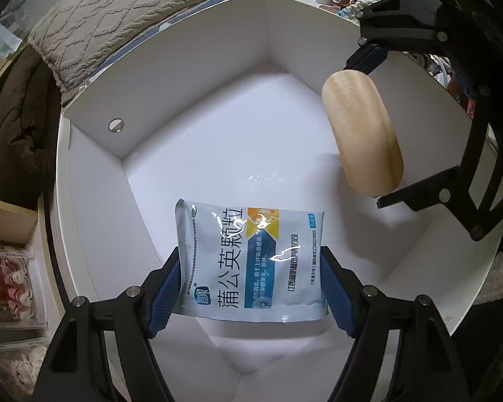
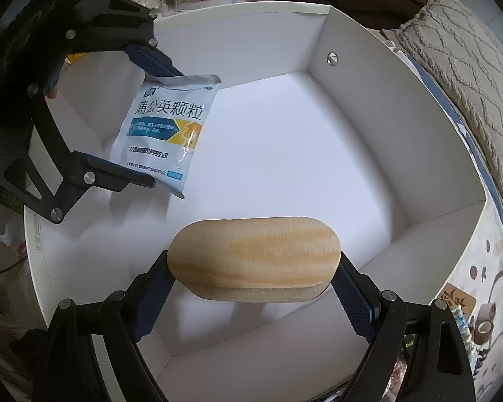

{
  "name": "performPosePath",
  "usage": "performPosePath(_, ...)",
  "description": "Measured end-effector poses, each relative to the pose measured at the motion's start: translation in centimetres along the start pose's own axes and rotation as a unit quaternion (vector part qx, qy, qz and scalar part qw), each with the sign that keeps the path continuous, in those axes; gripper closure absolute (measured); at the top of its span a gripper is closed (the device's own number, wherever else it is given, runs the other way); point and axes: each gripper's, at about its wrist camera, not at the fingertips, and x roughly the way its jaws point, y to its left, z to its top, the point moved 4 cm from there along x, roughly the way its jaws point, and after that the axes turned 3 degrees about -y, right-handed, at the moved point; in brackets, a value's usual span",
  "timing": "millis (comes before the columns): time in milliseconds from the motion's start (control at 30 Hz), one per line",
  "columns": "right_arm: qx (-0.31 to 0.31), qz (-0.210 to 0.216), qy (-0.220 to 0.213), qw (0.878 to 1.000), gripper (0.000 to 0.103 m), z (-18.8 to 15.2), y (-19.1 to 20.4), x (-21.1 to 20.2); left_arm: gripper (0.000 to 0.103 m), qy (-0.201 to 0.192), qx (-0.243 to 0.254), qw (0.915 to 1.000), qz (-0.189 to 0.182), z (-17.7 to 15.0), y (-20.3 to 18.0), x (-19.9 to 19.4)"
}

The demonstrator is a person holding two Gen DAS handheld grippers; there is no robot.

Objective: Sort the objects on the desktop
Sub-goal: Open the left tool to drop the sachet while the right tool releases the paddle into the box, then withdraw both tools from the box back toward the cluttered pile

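Both grippers are hanging over a white open-top box, pointing steeply down into it.

The left gripper is gripping a sachet of medicine granules, blue pads pressing on its two side edges, sachet held flat-on to the left wrist camera above the box floor, not touching it. Sachet is white-blue with a yellow-orange arrow graphic; the big print is reading 蒲公英颗粒. The smaller lines and a registration number under it are too small to read surely. In the right wrist view the same sachet is sitting between the left gripper's fingers at the left side of the box.

The right gripper is clamping an oval wooden block, pale pine grain, long ends against the blue pads, jaws standing wide on it. Block is held in the air over the box floor; no writing on it. From the left wrist camera the block is showing near the right box wall.

A round screw head is sitting in one box wall. Outside the box: grey textured blanket, tape rolls on a patterned mat, dolls in clear cases.
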Motion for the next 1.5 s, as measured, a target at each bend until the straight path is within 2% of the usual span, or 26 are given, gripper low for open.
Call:
performPosePath(367, 0.012, 0.019, -0.011, 1.000, 0.011, 0.1, -0.3, -0.9, 0.021, -0.014, 0.025, 0.9994, 0.019, 0.7, -0.2, -0.5)
performPosePath(567, 0.012, 0.017, -0.015, 1.000, 0.011, -0.1, -0.1, -1.5, 0.007, -0.024, 0.026, 0.9988, 0.034, 1.0, -0.7, -0.7)
performPosePath(733, 0.008, 0.014, -0.019, 1.000, 0.011, 0.2, 0.6, -1.8, 0.005, -0.029, 0.022, 0.9987, 0.035, 1.3, -1.0, -1.0)
performPosePath(800, 0.006, 0.014, -0.018, 1.000, 0.011, 0.3, 0.9, -1.8, 0.001, -0.030, 0.020, 0.9988, 0.034, 1.4, -1.1, -1.2)
performPosePath(867, 0.008, 0.019, -0.019, 1.000, 0.004, 0.3, 0.2, -1.4, 0.000, -0.032, 0.016, 0.9987, 0.036, 1.5, -1.1, -1.3)
performPosePath(1267, 0.020, 0.004, -0.037, 0.999, 0.004, 0.7, -1.0, -1.6, 0.000, -0.037, 0.000, 0.9985, 0.041, 1.6, -1.0, -1.7)
performPosePath(1333, 0.024, -0.002, -0.043, 0.999, 0.000, 0.7, -1.3, -1.7, 0.000, -0.040, -0.001, 0.9983, 0.042, 1.7, -1.1, -1.9)
performPosePath(1500, 0.033, -0.013, -0.057, 0.998, 0.000, 0.4, -1.5, -2.3, 0.000, -0.047, -0.004, 0.9979, 0.043, 1.7, -1.6, -2.6)
